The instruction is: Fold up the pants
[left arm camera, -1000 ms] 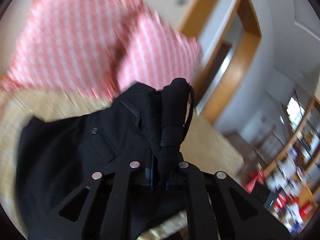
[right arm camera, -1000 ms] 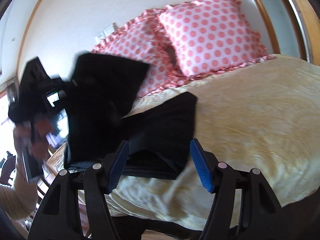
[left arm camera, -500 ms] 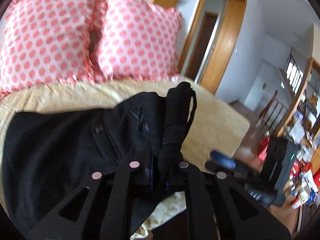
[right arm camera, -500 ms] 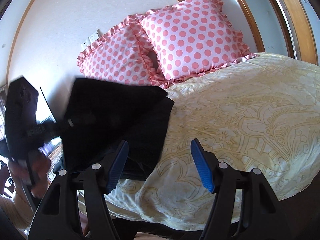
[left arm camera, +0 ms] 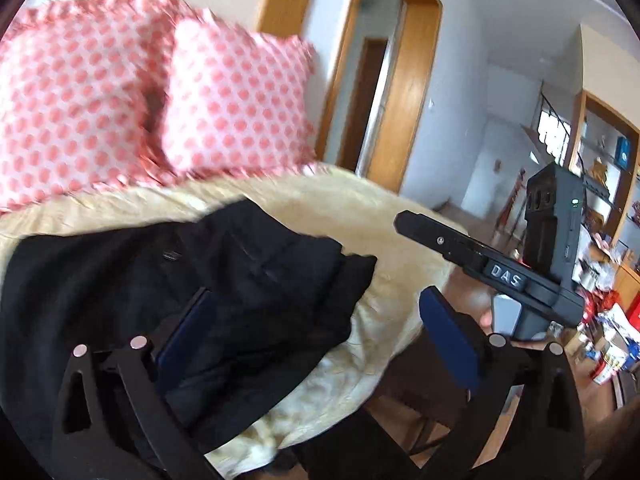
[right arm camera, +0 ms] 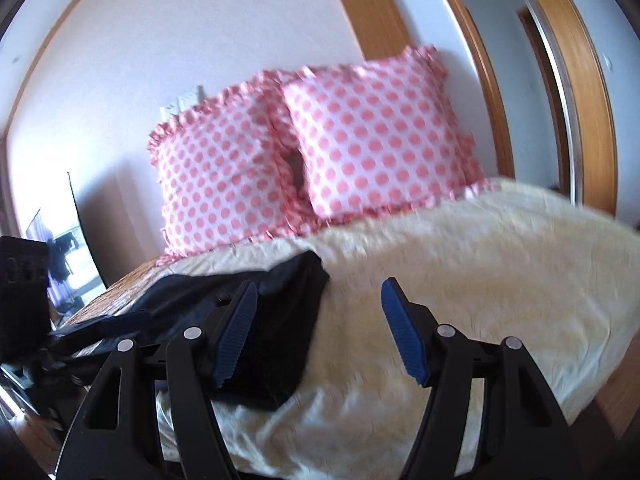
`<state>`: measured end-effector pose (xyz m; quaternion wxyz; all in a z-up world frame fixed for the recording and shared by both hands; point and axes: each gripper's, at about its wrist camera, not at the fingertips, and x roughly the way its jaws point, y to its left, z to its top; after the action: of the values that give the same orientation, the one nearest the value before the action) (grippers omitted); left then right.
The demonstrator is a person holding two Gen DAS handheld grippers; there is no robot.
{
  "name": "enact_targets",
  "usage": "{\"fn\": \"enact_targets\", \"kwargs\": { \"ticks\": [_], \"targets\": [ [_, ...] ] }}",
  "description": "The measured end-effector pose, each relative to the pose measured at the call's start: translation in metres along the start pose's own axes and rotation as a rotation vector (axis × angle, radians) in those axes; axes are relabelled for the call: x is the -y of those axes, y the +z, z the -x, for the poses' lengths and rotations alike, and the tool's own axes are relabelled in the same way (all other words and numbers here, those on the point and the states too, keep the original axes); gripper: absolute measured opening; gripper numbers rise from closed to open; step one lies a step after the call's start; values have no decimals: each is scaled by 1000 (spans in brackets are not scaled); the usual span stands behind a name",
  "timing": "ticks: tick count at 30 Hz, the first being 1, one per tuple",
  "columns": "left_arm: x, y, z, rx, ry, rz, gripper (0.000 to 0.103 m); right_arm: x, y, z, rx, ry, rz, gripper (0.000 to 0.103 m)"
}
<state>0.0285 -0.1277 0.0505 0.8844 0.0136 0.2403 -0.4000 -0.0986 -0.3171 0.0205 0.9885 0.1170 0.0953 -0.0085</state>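
The black pants (left arm camera: 168, 280) lie folded on the cream bedspread (left arm camera: 384, 236) near the bed's front edge; they also show in the right wrist view (right arm camera: 272, 328). My left gripper (left arm camera: 316, 340) is open and empty, its left finger over the pants. My right gripper (right arm camera: 316, 328) is open and empty, just above the bed's front edge at the pants' right side. The right gripper's body also shows at the right of the left wrist view (left arm camera: 500, 276).
Two pink polka-dot pillows (right arm camera: 312, 160) lean on the wall at the head of the bed. A wooden door frame (left arm camera: 404, 92) stands right of the bed. Cluttered shelves (left arm camera: 604, 240) fill the far right. The bedspread (right arm camera: 480, 264) stretches right of the pants.
My left gripper has let go of the pants' waistband and opened wide. The pants have dropped flat onto the bed. My right gripper has stayed open.
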Motion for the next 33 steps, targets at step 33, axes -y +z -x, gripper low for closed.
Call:
{"fn": "enact_targets", "kwargs": {
  "ticks": [33],
  "targets": [
    [-181, 4, -6, -272, 238, 491, 101, -68, -14, -177, -572, 27, 140, 77]
  ]
}}
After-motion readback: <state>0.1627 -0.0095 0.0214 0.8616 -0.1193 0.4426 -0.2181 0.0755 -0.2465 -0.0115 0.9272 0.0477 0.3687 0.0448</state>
